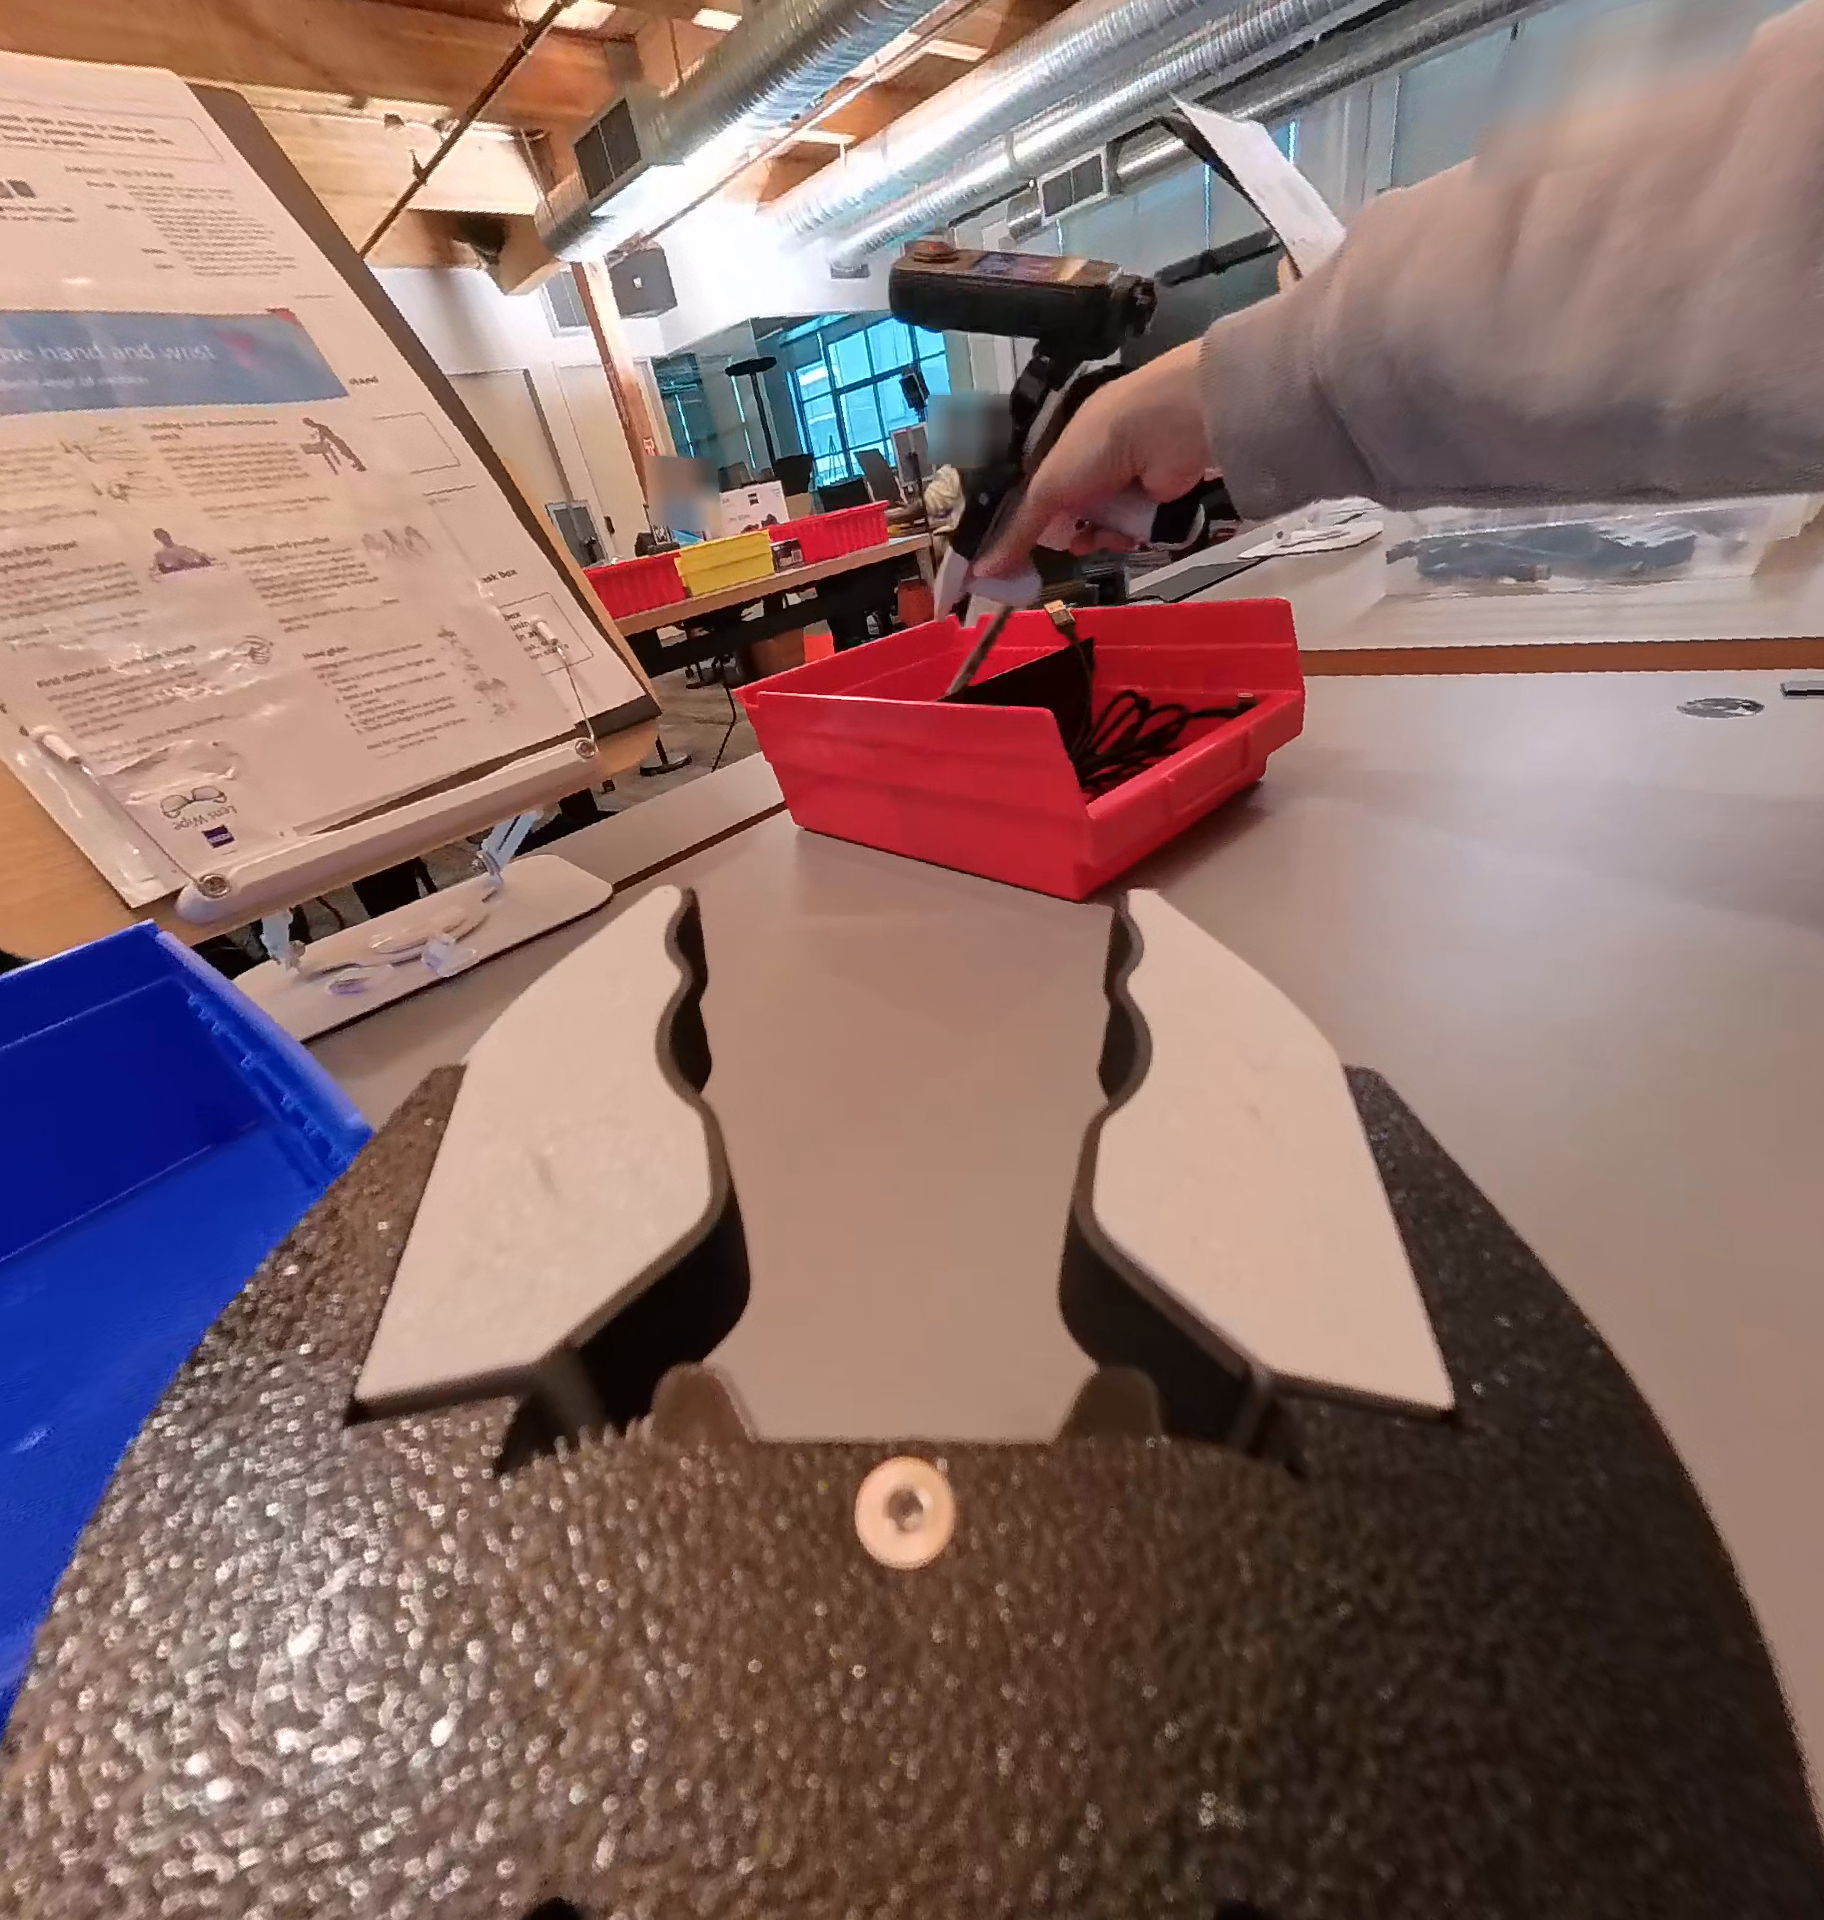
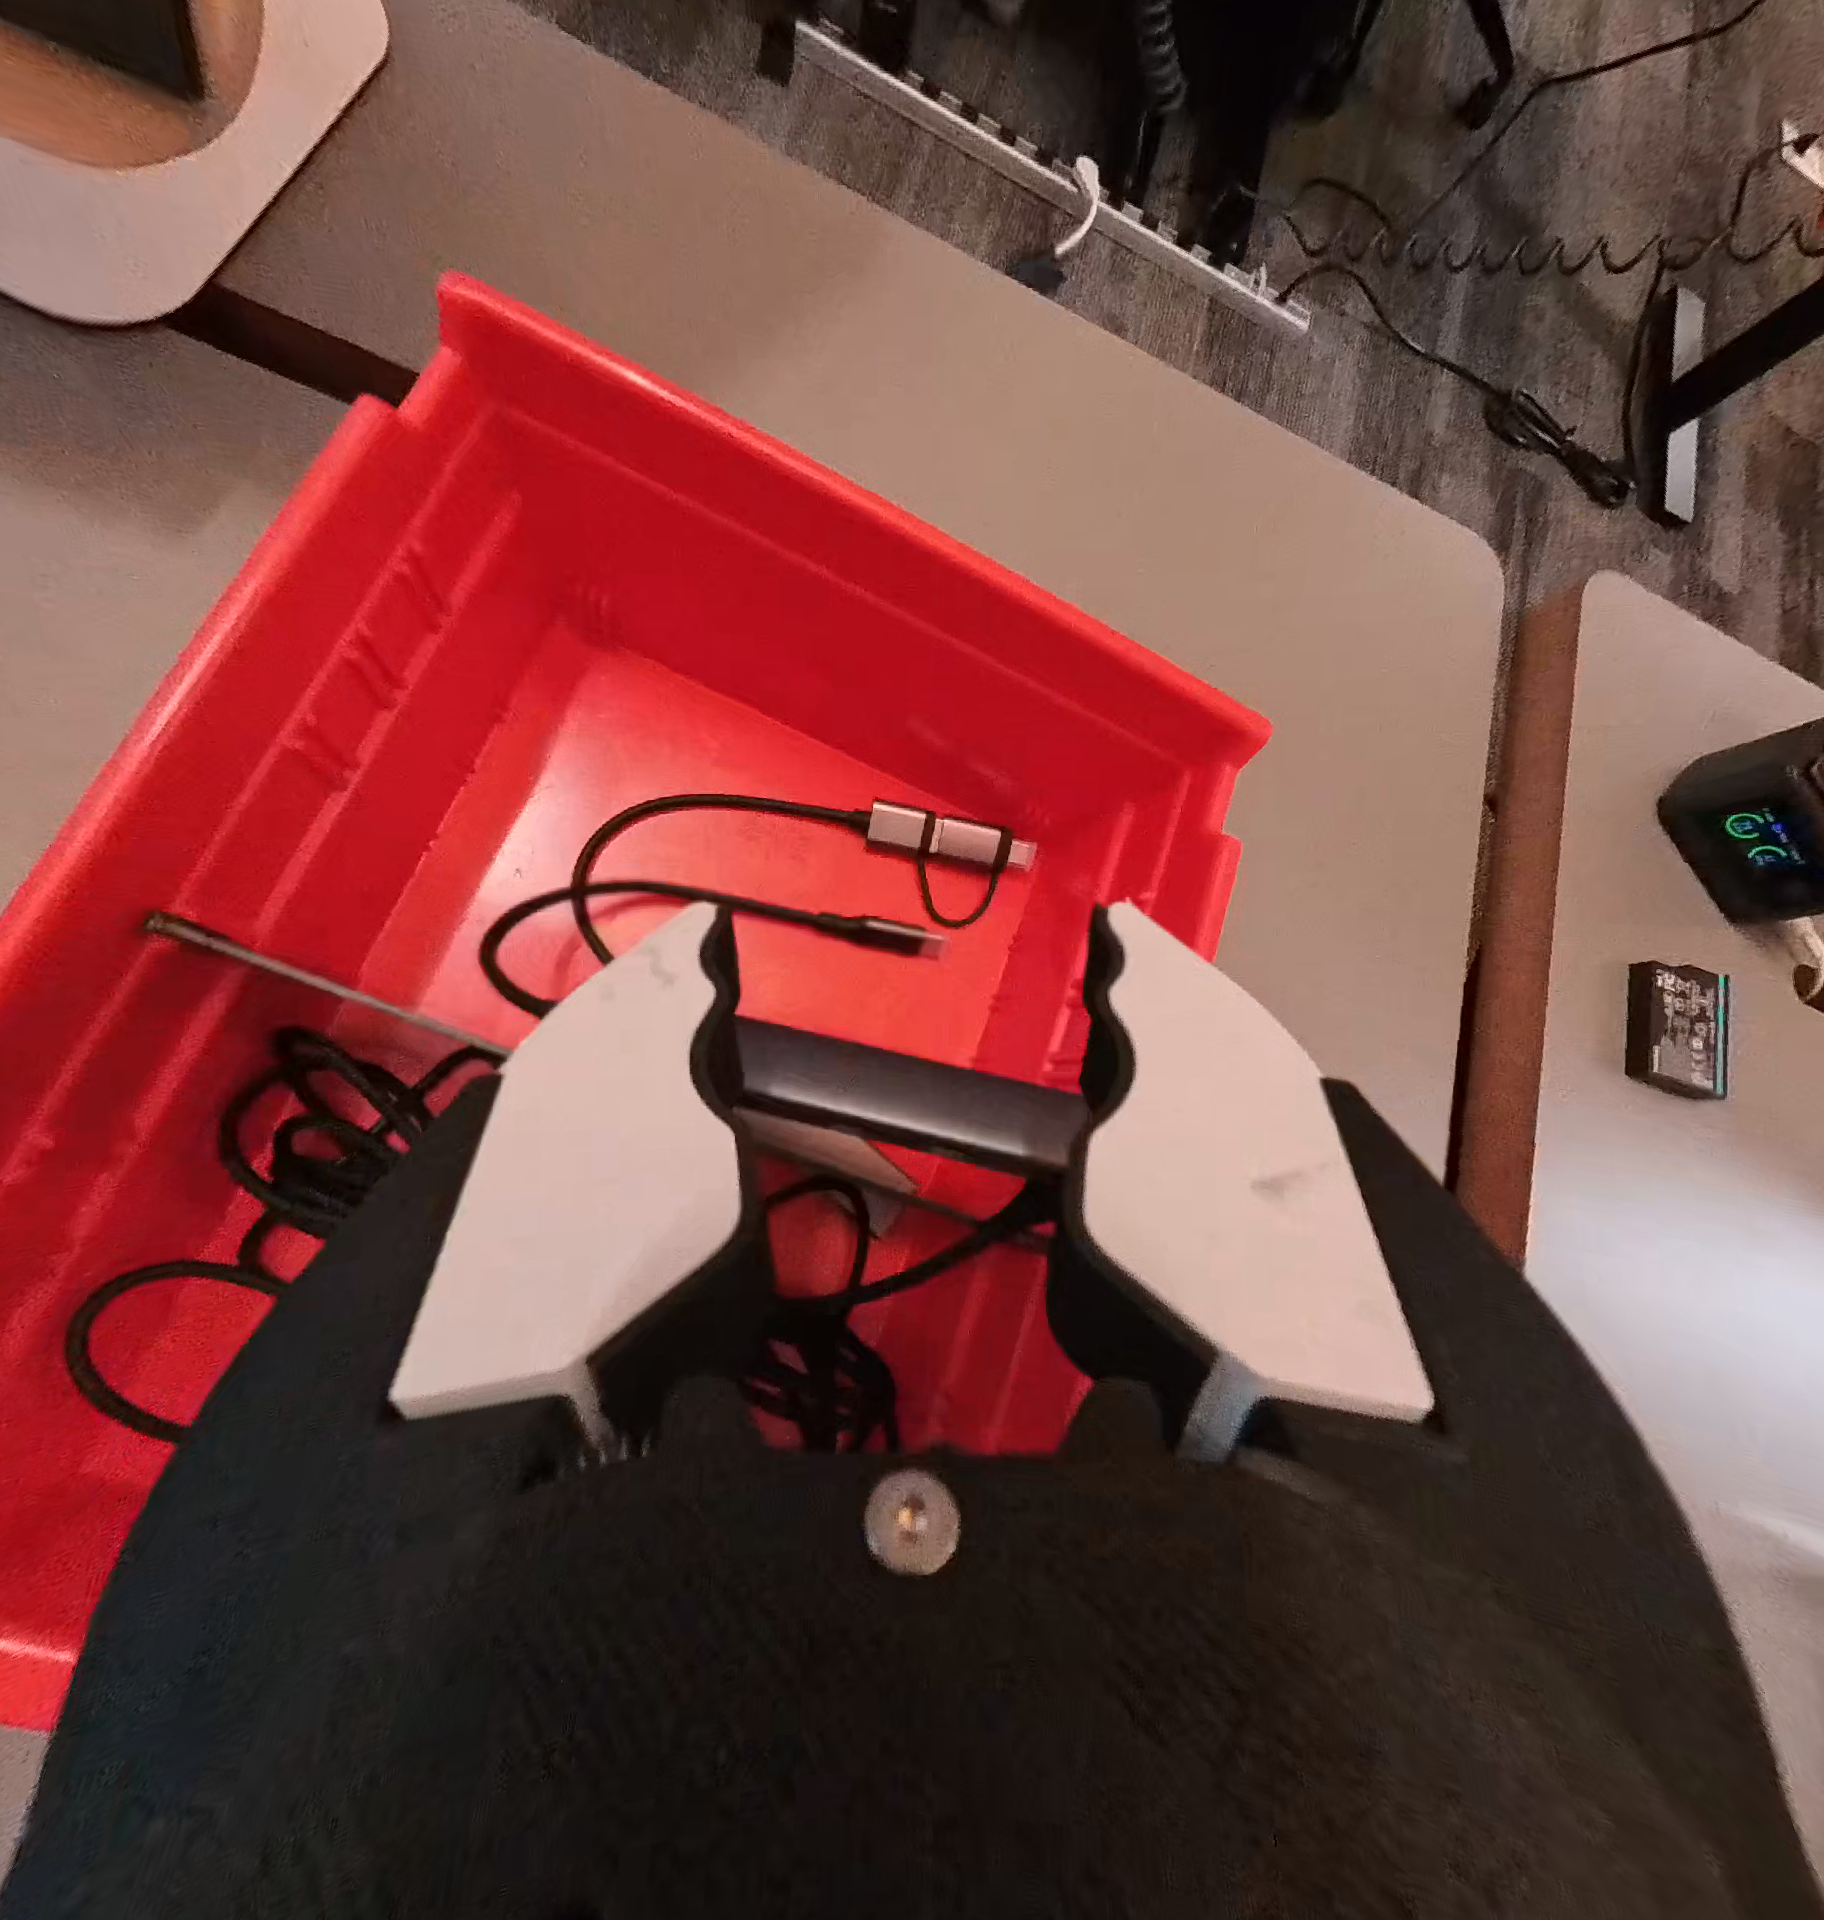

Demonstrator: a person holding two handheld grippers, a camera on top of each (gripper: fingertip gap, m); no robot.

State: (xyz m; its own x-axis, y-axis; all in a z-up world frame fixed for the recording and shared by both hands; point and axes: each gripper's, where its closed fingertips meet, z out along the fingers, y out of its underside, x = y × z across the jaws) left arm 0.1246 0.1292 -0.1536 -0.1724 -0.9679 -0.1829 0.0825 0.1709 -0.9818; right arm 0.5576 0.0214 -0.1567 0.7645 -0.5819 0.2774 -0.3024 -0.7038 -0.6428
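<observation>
Silver ducts (image 1: 991, 114) cross a timber ceiling; distant windows (image 1: 866, 384), grey tabletop (image 1: 1510, 935), perhaps carpeted floor (image 2: 1407, 343).

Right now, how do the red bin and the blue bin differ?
The red bin sits farther out on the grey table, while the blue bin sits close beside the left gripper. The red bin holds black cables and other items; the visible part of the blue bin looks empty. The right gripper is over the red bin, shut on a flat black device; the left gripper near the blue bin is open. Both are plastic storage bins.
</observation>
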